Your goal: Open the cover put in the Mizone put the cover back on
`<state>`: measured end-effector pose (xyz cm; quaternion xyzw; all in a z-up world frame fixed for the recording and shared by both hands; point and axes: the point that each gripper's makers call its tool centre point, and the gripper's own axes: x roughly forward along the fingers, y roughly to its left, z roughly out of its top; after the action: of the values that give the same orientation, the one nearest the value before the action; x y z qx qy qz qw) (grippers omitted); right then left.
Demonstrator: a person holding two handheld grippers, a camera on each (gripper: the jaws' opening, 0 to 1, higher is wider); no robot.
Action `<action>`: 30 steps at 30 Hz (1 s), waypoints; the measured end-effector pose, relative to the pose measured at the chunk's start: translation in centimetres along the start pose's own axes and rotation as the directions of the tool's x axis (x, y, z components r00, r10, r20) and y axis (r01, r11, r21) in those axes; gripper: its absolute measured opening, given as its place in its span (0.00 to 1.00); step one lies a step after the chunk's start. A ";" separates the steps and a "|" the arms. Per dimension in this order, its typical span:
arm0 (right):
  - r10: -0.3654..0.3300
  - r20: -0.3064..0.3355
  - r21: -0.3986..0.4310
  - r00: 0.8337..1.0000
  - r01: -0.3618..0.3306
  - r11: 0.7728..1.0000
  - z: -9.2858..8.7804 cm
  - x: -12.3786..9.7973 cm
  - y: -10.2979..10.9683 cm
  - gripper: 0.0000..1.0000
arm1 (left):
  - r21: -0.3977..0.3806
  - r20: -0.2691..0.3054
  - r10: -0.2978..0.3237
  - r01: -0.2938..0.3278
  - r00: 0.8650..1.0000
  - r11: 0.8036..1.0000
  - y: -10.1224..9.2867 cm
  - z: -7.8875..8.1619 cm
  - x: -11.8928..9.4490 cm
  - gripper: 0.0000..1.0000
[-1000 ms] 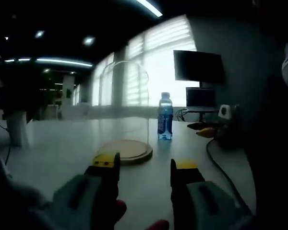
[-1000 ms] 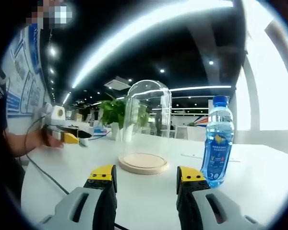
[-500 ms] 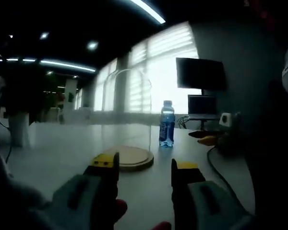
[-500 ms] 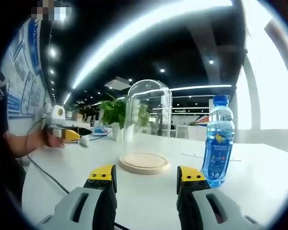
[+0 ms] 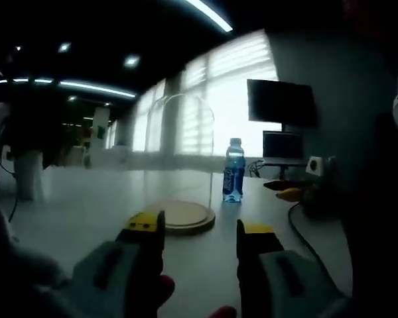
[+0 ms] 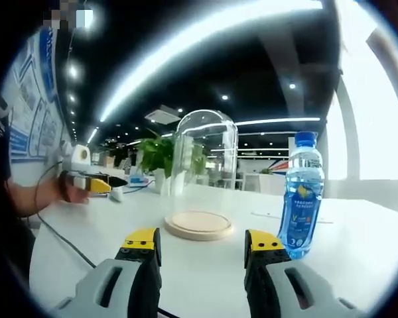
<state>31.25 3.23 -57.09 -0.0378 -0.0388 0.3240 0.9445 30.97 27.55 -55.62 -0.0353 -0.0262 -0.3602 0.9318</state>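
We note the Mizone bottle (image 6: 301,199), clear plastic, blue cap and blue label with print too small to read, upright at 3 o'clock of the glass dome cover (image 6: 203,169) seated on its round wooden base (image 6: 198,225), while the right gripper (image 6: 202,244) and left gripper (image 5: 199,230) keep jaws apart, empty.

Left gripper view: low over the tabletop (image 5: 79,212), facing the bright windows, dome (image 5: 179,159) near and centred, bottle (image 5: 233,169) just beyond it to the right. Right gripper view: equally low, facing into the room, dome (image 6: 202,169) centred, bottle (image 6: 301,193) close at right. Shared by both: dome, wooden base (image 6: 199,225), bottle, tabletop, seen from roughly opposite sides.
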 end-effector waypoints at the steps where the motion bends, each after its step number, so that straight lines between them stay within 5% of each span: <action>1: 0.001 0.002 -0.001 1.000 -0.001 1.000 0.0 0.0 0.0 0.43 | 0.004 -0.001 -0.002 0.002 1.000 1.000 -0.1 0.0 0.0 0.34; 30: 0.004 -0.015 -0.032 1.000 -0.004 0.999 -0.4 0.2 0.3 0.44 | 0.028 -0.015 0.025 -0.024 1.000 0.999 0.3 -0.4 0.0 0.34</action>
<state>31.25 3.62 -57.56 -0.0555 -0.0367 0.3250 0.9434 31.19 27.76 -56.02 -0.0200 -0.0234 -0.3486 0.9368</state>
